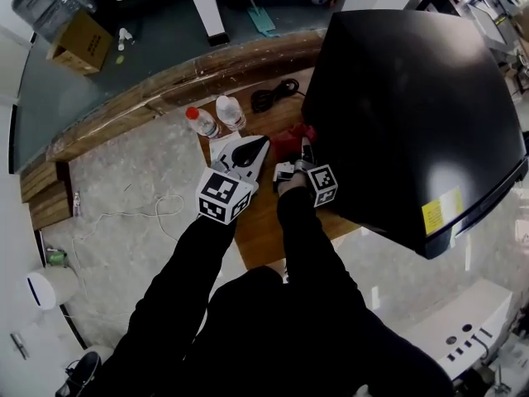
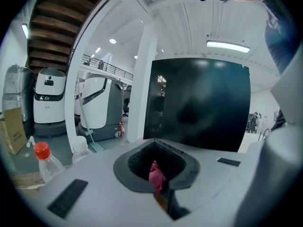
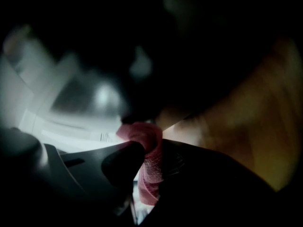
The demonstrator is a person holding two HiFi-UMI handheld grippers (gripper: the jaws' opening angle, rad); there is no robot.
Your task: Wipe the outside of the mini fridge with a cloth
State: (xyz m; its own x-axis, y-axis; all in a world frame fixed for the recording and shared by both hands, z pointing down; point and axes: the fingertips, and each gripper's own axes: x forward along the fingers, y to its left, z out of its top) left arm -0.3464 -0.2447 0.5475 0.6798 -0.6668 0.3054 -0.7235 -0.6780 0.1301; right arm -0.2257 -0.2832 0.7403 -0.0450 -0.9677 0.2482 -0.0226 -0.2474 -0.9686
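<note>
The black mini fridge (image 1: 413,114) stands on a wooden table (image 1: 263,231) and fills the right of the head view. My right gripper (image 1: 304,149) is shut on a red cloth (image 1: 289,141) and holds it at the fridge's lower left side. In the right gripper view the cloth (image 3: 150,171) is bunched between the dark jaws of my right gripper (image 3: 149,150), close to the dark fridge wall. My left gripper (image 1: 250,154) hovers just left of the cloth, jaws together and holding nothing. The left gripper (image 2: 155,145) faces the fridge (image 2: 203,103), and the cloth (image 2: 156,174) shows through the gap.
Two water bottles (image 1: 202,122) (image 1: 231,112) stand on the table's far left, one with a red cap (image 2: 41,150). A coiled black cable (image 1: 273,96) lies behind them. On the floor beyond sits a cardboard box (image 1: 81,41). White machines (image 2: 97,105) stand farther off.
</note>
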